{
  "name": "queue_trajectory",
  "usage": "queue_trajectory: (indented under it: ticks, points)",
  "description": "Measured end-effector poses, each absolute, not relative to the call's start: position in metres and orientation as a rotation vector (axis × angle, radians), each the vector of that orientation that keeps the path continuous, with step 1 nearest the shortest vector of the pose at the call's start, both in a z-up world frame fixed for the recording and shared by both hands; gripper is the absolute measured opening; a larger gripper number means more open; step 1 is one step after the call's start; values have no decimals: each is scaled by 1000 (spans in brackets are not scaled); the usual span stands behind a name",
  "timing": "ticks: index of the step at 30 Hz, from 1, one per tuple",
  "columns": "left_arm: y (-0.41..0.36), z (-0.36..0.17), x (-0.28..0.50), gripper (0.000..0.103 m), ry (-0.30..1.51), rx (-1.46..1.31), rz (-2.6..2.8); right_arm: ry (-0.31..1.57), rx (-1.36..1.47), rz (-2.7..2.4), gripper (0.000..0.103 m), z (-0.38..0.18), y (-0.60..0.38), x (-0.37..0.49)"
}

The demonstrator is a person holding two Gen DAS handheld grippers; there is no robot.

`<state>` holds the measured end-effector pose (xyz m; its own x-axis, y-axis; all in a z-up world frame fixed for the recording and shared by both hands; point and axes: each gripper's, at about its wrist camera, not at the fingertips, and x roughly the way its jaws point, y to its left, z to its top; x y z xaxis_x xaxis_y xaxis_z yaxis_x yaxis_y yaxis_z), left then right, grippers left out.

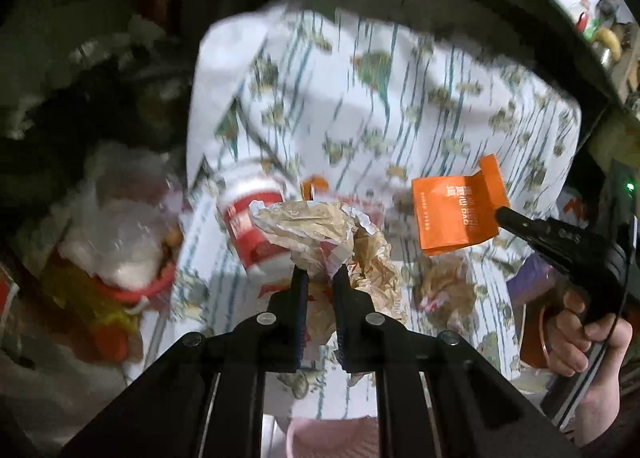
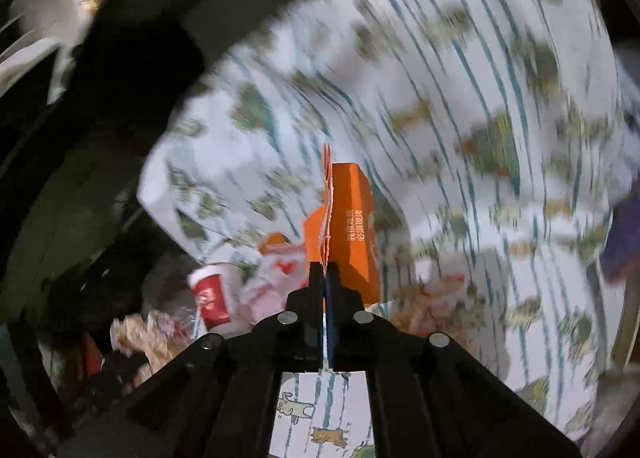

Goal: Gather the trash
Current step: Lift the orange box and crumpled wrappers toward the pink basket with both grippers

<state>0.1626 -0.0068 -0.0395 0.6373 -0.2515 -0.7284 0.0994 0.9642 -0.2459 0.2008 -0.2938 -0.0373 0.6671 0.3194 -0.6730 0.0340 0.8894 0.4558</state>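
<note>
My left gripper is shut on a crumpled brown food wrapper and holds it above the patterned tablecloth. My right gripper is shut on the torn edge of an orange paper bag; the bag also shows in the left wrist view, held by the right gripper at the right. A red and white paper cup lies on its side behind the wrapper, also in the right wrist view. Another crumpled wrapper lies on the cloth.
A clear plastic bag with red and yellow rubbish sits at the table's left edge. A purple item and a brown round object are at the right. More crumpled wrappers lie at lower left. Dark surroundings beyond the table.
</note>
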Motion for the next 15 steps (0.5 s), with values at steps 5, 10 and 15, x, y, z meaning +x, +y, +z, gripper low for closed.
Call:
queue_trajectory:
  ticks: [5, 10, 15]
  points:
    - [7, -21, 152, 14, 781, -202, -200, 796, 365, 235, 1, -19, -284, 184]
    - [15, -16, 143, 14, 771, -219, -196, 822, 264, 269, 1, -15, -272, 164]
    - [9, -12, 123, 14, 788, -201, -270, 787, 170, 277, 1, 8, -263, 121]
